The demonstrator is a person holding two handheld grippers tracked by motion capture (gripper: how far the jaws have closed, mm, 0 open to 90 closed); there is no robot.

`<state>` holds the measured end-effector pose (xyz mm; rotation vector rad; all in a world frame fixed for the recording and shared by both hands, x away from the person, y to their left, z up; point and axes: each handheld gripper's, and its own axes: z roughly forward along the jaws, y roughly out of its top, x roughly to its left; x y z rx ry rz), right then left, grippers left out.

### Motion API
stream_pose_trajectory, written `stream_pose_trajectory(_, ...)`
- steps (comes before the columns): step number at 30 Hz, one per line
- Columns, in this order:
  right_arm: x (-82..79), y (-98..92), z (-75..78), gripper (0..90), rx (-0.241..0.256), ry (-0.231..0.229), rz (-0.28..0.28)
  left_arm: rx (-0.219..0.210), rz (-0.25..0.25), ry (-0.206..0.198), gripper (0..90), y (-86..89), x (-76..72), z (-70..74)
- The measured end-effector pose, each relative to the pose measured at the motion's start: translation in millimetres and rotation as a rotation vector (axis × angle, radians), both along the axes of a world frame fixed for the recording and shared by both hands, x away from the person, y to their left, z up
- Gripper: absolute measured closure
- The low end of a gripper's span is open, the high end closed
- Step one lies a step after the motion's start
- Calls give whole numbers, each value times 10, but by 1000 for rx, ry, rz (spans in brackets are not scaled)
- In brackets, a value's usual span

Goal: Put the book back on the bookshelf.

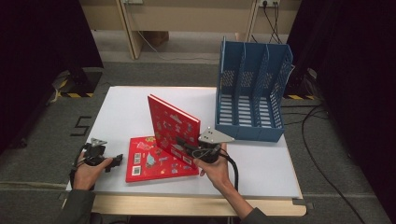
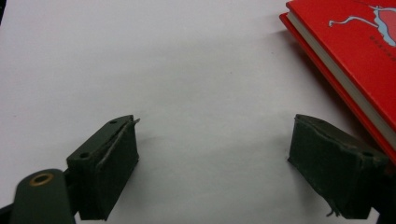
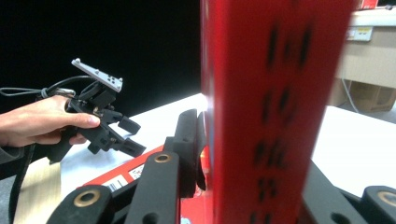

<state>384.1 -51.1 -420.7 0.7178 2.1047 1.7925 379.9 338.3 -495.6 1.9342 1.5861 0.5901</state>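
Done: upright red book (image 1: 173, 125) clamped by right gripper (image 1: 189, 150), frame centre.
Left: second book (image 1: 156, 161) flat; blue rack (image 1: 251, 88) upper right, empty.
Left gripper (image 1: 113, 162): jaws spread, empty.

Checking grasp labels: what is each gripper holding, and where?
Right gripper clamps the upright red hardcover book at its lower edge; left gripper open, holding nothing.

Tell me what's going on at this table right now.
A person works with two handheld grippers. The right gripper is shut on a red book, holding it upright on edge above a second red book lying flat on the white table. The left gripper is open and rests beside the flat book. A blue file rack stands at the table's far right.
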Motion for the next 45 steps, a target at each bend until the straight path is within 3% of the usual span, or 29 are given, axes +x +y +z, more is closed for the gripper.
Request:
stream_pose_trajectory(3,-5,43,-55,711,-17,-24,4,-1,-1,0,142,0,1,0)
stream_pose_trajectory(10,4,100,-132,711,-9,-12,5,-3,2,-1,142,-3,1,-1)
stream_pose_trajectory(18,34,125,-169,724,3,-38,-1,-4,2,-2,142,-3,2,-2)
stream_pose_trajectory(21,38,122,-173,730,15,-28,-2,-4,2,-2,141,-3,1,-3)
stream_pose_trajectory(27,30,127,-206,743,1,-37,2,-4,3,-3,141,-3,1,-3)
stream_pose_trajectory(38,18,139,-180,788,-29,-73,22,-4,3,-3,141,-4,2,-3)
stream_pose_trajectory(42,31,107,-157,792,-21,-50,31,-4,5,-5,141,-5,-3,-5)
stream_pose_trajectory(45,34,78,-127,794,-27,-63,27,-3,5,-6,141,-6,-2,-5)
